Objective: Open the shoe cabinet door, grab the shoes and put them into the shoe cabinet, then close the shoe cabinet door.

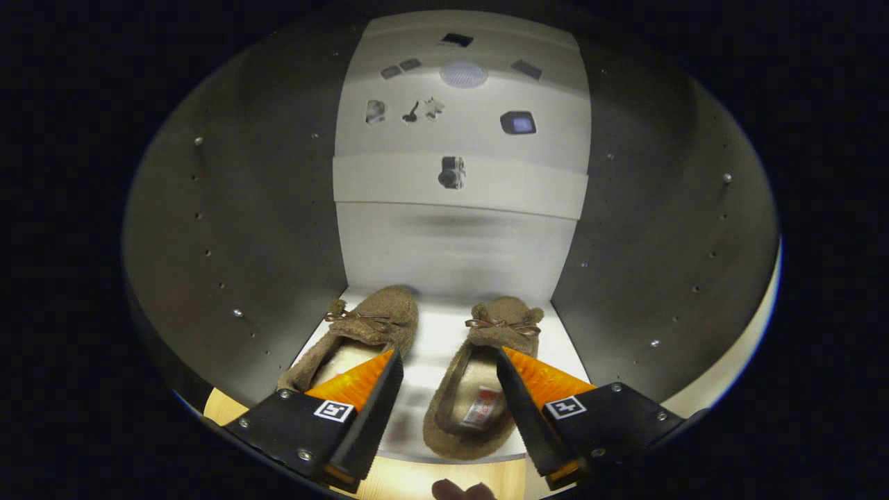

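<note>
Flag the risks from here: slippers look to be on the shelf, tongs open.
1. The open tongs sit over both slippers; one finger overlaps the right slipper, so pulling back could drag it out.
2. The left slipper has its heel near the shelf edge; the door might catch it.

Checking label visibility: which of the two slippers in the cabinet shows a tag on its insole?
The right slipper, beside the right finger of the open gripper: a red-and-white tag lies on its insole. The left slipper shows none; a finger covers part.
</note>
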The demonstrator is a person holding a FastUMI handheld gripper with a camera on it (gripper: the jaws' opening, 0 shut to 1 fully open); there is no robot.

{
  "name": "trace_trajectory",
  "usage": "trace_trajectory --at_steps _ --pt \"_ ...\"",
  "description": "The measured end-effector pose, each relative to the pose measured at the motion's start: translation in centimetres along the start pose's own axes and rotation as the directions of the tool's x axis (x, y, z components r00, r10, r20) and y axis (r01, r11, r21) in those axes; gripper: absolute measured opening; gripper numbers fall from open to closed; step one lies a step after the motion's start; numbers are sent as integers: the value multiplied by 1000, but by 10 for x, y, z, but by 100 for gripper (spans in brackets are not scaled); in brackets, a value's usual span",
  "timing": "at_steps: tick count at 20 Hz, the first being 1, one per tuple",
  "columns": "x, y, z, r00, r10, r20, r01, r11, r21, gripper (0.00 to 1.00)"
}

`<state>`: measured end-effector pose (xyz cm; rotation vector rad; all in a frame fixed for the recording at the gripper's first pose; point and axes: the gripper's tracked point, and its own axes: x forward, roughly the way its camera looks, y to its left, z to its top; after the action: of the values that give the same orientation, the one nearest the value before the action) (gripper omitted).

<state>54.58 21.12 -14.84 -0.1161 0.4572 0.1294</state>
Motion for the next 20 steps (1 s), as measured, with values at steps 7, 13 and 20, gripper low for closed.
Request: trace_trajectory --at_steps 7,13,20 --pt "-80 10 -3 996 -53 72 50 998 32 94" --pt "-159 22 -24 989 -94 112 89 995 52 94" --pt "-250 23 -65 985 -111 135 100 992 80 93"
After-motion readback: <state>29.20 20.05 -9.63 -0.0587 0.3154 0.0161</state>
